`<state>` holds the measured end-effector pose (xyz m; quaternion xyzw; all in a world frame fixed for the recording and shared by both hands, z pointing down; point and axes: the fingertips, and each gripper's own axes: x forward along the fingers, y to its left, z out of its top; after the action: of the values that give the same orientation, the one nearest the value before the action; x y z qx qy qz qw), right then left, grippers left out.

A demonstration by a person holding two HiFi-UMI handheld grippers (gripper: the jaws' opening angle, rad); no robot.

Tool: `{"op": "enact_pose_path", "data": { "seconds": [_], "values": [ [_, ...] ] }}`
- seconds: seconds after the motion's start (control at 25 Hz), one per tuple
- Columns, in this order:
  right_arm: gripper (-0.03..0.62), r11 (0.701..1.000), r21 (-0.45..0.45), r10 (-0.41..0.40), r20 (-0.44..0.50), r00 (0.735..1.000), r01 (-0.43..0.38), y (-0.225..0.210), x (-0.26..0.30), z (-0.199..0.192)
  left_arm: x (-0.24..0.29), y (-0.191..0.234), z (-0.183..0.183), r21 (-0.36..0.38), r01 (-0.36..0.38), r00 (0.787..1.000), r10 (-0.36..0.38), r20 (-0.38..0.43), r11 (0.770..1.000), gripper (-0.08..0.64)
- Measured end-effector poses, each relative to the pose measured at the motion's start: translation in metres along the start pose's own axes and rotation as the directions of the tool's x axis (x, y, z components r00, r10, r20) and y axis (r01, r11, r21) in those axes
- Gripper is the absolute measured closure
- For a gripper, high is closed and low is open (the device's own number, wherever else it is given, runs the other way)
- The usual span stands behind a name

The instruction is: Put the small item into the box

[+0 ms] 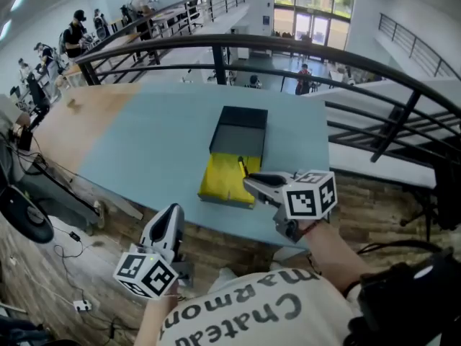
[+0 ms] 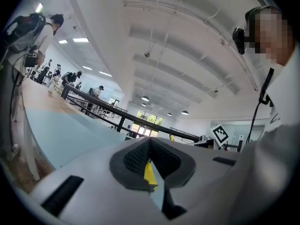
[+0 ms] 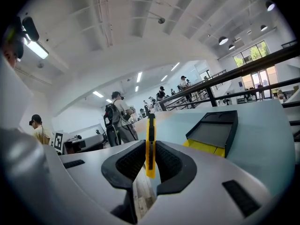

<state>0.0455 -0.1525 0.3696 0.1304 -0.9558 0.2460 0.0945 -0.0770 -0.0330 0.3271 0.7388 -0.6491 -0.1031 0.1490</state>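
**Yellow cutter gripped in right tool, close to the box's open tray**

The small item, a slim yellow cutter [image 3: 150,142], stands upright between the pads of the right tool [image 1: 250,182]. The tool is clenched on the cutter's lower end, which leaves most of the body free to go in first. The tool sits by the near right corner of the yellow tray [image 1: 222,182], which sticks out of the dark box [image 1: 241,130] on the blue worktop [image 1: 144,143]. Judgement: the item is carried but not yet placed. The left tool [image 1: 171,213] is clenched on nothing and sits low off the worktop's near edge, likely to keep clear.
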Motion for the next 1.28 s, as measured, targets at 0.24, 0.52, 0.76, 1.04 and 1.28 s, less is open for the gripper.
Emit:
{"op": "enact_pose_path", "data": {
  "seconds": [0.24,0.52,0.76,1.04,1.28],
  "values": [
    [0.511,0.999,0.046,-0.016,-0.027,1.000,0.017,-0.014,0.014,-0.013,0.010,0.009,-0.008,-0.052,0.029,0.999,-0.031,-0.038,0.998,0.557],
    [0.511,0.986,0.128,-0.101,-0.062,0.993,0.108,-0.043,0.041,-0.028,0.043,0.036,-0.025,-0.071,0.096,0.984,-0.106,-0.142,0.993,0.557],
    [0.511,0.960,0.197,-0.191,-0.067,0.979,0.201,-0.063,0.049,-0.042,0.064,0.058,-0.038,-0.093,0.160,0.955,-0.178,-0.236,0.983,0.557],
    [0.511,0.924,0.263,-0.277,-0.047,0.960,0.279,-0.081,0.078,-0.038,0.103,0.087,-0.021,-0.087,0.268,0.918,-0.282,-0.280,0.959,0.557],
    [0.511,0.900,0.266,-0.340,-0.068,0.938,0.345,-0.090,0.094,-0.037,0.122,0.109,-0.015,-0.105,0.313,0.890,-0.330,-0.313,0.944,0.558]
  ]
}}
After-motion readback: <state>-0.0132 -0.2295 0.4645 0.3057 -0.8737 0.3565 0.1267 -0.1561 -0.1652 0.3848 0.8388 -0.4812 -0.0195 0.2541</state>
